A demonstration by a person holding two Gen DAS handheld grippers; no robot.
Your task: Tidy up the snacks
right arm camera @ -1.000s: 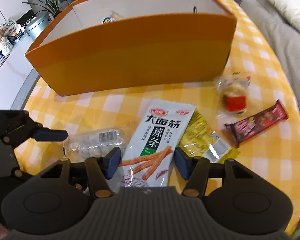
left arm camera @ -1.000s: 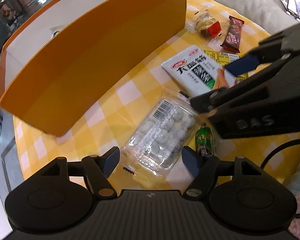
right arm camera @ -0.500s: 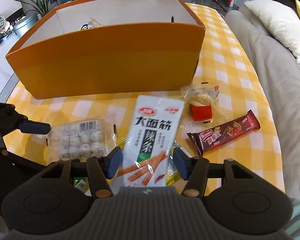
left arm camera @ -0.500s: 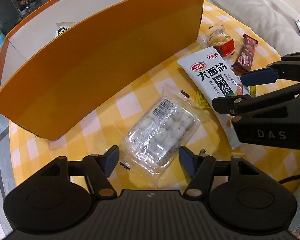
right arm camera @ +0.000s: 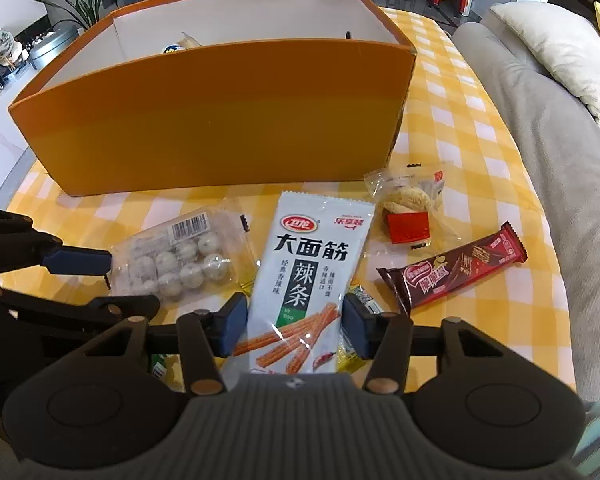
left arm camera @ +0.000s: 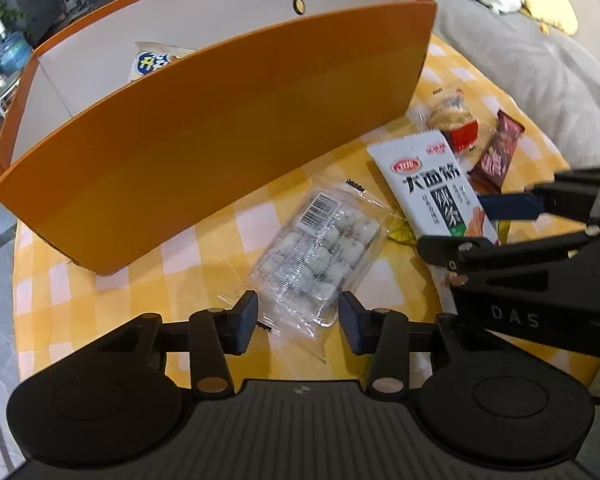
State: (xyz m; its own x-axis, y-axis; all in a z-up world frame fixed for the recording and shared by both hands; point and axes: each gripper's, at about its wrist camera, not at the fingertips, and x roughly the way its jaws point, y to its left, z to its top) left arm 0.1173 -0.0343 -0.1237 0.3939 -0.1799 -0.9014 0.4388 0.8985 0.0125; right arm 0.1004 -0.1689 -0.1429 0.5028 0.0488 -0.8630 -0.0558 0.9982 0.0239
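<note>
An orange box (left arm camera: pixel 204 152) (right arm camera: pixel 220 128) stands on the yellow checked table with a snack bag (left arm camera: pixel 156 62) inside. My left gripper (left arm camera: pixel 298 326) is open, its jaws either side of the near end of a clear pack of white balls (left arm camera: pixel 320 248) (right arm camera: pixel 180 260). My right gripper (right arm camera: pixel 296 330) is open around the near end of a white spicy-strip packet (right arm camera: pixel 308 276) (left arm camera: pixel 432 188). A cookie pack (right arm camera: pixel 410 208) and a brown chocolate bar (right arm camera: pixel 456 268) lie to the right. A yellow packet (right arm camera: pixel 350 356) lies under the white one.
A grey sofa (right arm camera: pixel 540 128) with cushions runs along the table's right side. The table's near edge is close below both grippers. A green wrapper (right arm camera: pixel 160 366) shows under the right gripper's left arm. The right gripper's fingers (left arm camera: pixel 512 206) reach into the left wrist view.
Both grippers have pulled back and risen, so more of the box and table shows. Both pairs of jaws have closed in a little around their packs.
</note>
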